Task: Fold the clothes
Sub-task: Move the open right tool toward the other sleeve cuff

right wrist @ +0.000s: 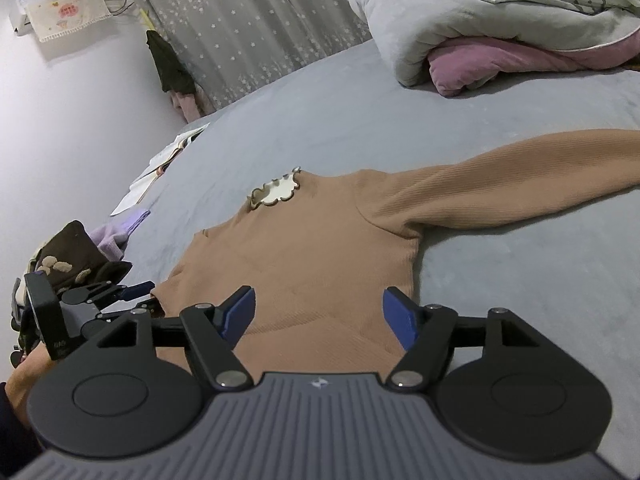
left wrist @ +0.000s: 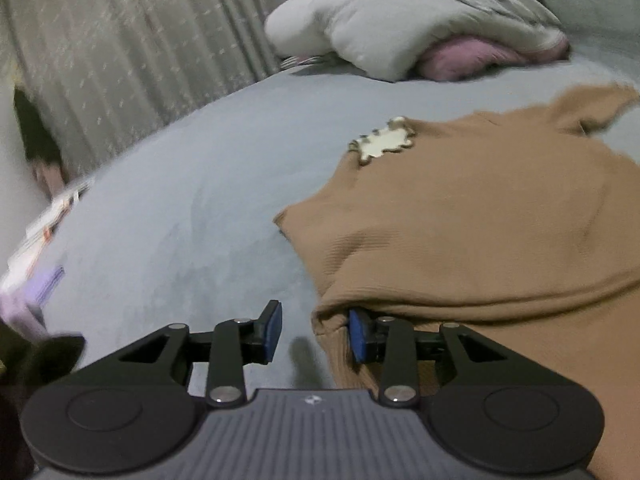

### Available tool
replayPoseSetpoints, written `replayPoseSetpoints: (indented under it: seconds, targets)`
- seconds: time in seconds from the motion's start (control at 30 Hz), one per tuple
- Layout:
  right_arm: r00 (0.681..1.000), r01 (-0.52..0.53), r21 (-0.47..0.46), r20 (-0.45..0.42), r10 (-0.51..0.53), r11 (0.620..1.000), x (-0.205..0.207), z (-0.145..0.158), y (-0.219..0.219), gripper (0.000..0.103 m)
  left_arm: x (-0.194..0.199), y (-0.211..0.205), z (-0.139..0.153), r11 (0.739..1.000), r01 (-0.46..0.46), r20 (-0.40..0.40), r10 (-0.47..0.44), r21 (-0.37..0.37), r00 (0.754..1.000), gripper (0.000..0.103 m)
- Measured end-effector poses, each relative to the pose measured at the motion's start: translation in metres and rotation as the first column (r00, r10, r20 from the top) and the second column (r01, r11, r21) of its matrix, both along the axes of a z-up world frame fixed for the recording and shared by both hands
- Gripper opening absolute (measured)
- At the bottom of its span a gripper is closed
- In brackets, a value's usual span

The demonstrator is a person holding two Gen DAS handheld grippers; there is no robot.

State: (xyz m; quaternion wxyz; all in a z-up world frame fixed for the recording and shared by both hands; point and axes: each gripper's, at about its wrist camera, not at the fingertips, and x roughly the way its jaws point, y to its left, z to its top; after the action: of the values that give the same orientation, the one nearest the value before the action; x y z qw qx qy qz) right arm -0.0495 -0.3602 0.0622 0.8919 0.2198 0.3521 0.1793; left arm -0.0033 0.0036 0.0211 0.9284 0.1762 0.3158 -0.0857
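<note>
The brown sweater (right wrist: 304,248) lies flat on the bed (right wrist: 520,280), one sleeve folded in, the other stretched out. Both tools are spread: left tool (left wrist: 314,334) at its hem corner, right tool (right wrist: 318,312) over the hem. Pinch deep, lift evenly.

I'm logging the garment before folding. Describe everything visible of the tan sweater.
The tan sweater is a ribbed knit with a cream scalloped collar. It lies flat on the grey-blue bed cover, one sleeve stretched out to the side. Its near-left edge is bunched and lifted; one pad of the open left claw sits under that fold. The open right claw hovers over the hem.
</note>
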Motion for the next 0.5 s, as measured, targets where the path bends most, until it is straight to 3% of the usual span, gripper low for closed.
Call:
replayPoseSetpoints:
  seconds: [0.23, 0.33, 0.5]
  targets:
    - [0.999, -0.012, 0.008, -0.040, 0.012, 1.000, 0.004, -0.008, 0.004, 0.072, -0.010, 0.018, 0.001, 0.969, -0.172, -0.044, 0.167, -0.177, 0.985, 0.044]
    - [0.997, -0.061, 0.018, -0.037, 0.061, 0.998, 0.001, -0.009, 0.010, 0.072, -0.015, 0.026, 0.001, 0.942, -0.229, -0.070, 0.218, -0.247, 0.973, 0.044]
    - [0.985, -0.126, -0.019, -0.125, 0.122, 0.992, 0.002, -0.025, 0.022, 0.074, -0.018, 0.043, 0.003, 0.887, -0.300, -0.125, 0.273, -0.351, 0.954, 0.049]
